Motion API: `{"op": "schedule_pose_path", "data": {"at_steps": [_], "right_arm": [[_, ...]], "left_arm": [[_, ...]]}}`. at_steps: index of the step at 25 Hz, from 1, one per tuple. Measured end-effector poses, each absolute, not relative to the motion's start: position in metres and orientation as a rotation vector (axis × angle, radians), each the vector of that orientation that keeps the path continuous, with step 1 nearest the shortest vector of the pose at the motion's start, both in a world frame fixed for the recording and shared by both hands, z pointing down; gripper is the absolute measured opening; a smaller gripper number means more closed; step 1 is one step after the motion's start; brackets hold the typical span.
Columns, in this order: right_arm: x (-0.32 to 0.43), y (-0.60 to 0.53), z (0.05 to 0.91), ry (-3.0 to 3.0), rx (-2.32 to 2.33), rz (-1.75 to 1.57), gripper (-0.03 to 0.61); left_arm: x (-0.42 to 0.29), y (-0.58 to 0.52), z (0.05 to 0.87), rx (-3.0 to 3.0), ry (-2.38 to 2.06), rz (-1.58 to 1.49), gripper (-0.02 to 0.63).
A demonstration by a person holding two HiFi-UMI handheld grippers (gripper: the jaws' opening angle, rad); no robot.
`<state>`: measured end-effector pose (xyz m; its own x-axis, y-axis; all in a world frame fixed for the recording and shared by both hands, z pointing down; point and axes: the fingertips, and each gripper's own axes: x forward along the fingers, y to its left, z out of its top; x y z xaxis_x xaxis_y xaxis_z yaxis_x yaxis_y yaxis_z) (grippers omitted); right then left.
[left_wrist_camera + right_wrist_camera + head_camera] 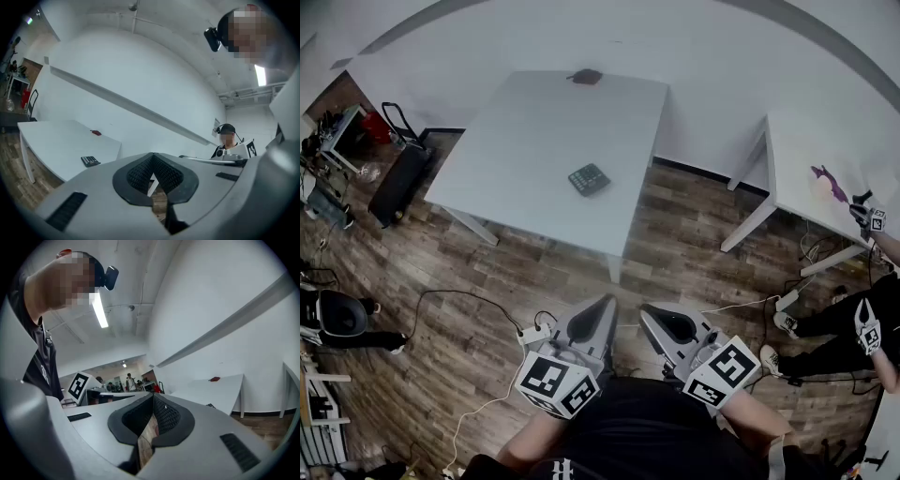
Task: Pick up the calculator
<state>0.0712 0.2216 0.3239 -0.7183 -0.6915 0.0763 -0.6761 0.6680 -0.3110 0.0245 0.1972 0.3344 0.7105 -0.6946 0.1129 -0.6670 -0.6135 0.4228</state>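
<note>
Inspector: Grippers first. State?

Onlooker: Left gripper (607, 302) and right gripper (645, 310) are held low and close in front of the person's body, side by side, tips toward the table (525, 131). Each gripper's own view shows its ribbed pads drawn together with nothing between them, only a slit of floor below. My judgement: they are carried idle because nothing is within reach.

Inspector: Between them and the work?

Onlooker: Bare wooden floor (675, 234). Both grippers are well apart from the table's near edge.

Inspector: Location of the calculator?

Onlooker: The calculator (589, 179) lies flat, keys up, on the surface toward the near right corner, set in from both edges and untouched. A small dark red object (585, 77) sits at the middle of the far edge, well apart from it. Being on the near side, the calculator should be reachable from where the person stands once the gap is closed.

Inspector: Discrepancies between views?

Onlooker: Only the head view gives the layout, the stand-off, and a second table (806, 141) off to the right. The left gripper view shows the calculator (90, 161) side-on with its key face. The right gripper view catches it only as a dark sliver at the table's edge. Only the gripper views settle how the jaws stand. By my reading, the approach has not begun.
</note>
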Motion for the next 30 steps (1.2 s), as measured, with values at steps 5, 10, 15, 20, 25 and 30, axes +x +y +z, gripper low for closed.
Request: {"op": "schedule_pose_path", "data": {"at_steps": [5,10,15,20,25,30], "right_arm": [[0.044,0.150,0.332,2.839,-1.191,-0.493,0.014],[0.012,0.094,0.340,2.877,-1.208,-0.494,0.014],[-0.003,0.050,0.346,2.904,-1.224,-0.508,0.014],[-0.001,0.022,0.364,2.957,-1.270,-0.487,0.014],[0.013,-0.017,0.406,3.097,-1.357,-0.359,0.014],[0.016,-0.055,0.458,3.328,-1.310,-0.123,0.015]], "left_arm": [[0.000,0.126,0.337,2.490,-1.029,-0.068,0.006],[-0.025,0.069,0.346,2.492,-1.016,-0.035,0.006],[-0.037,0.027,0.352,2.471,-0.989,-0.037,0.006],[-0.041,0.005,0.362,2.436,-0.977,-0.041,0.006],[-0.042,-0.016,0.376,2.392,-0.993,-0.016,0.006],[-0.043,-0.041,0.386,2.337,-1.052,0.003,0.006]]}}
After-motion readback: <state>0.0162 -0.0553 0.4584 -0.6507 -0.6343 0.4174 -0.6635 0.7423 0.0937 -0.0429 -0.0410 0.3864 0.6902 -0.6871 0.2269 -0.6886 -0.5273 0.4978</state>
